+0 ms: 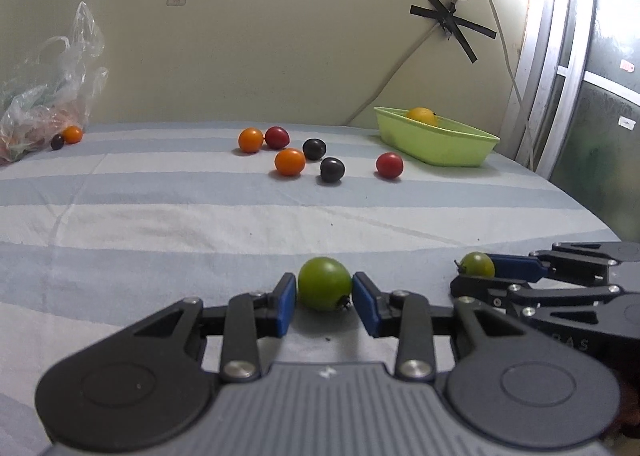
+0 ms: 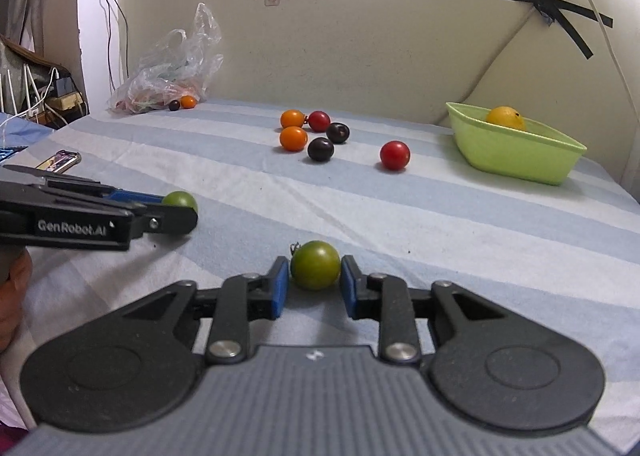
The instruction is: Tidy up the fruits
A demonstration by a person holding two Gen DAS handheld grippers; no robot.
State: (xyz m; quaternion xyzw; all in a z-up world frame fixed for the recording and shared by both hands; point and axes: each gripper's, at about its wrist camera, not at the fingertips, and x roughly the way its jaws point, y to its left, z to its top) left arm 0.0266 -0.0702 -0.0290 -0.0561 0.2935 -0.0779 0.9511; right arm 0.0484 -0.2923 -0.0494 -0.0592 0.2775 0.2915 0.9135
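Observation:
A green tomato (image 1: 324,282) rests on the striped cloth between the blue pads of my left gripper (image 1: 324,290); the pads stand a hair off its sides, so this gripper is open. A second green tomato (image 2: 315,264) lies the same way in my open right gripper (image 2: 315,276), also on the cloth. Each gripper shows from the side in the other view, the left gripper (image 2: 176,212) and the right gripper (image 1: 476,272), each with its tomato. Further back lie two orange tomatoes (image 1: 289,162), two dark ones (image 1: 332,169) and two red ones (image 1: 389,165).
A light-green tray (image 1: 440,148) with a yellow fruit (image 1: 422,115) stands at the back right near the wall. A clear plastic bag (image 1: 52,96) sits at the back left, a small orange and a dark fruit beside it. A small flat object (image 2: 60,160) lies at the left edge.

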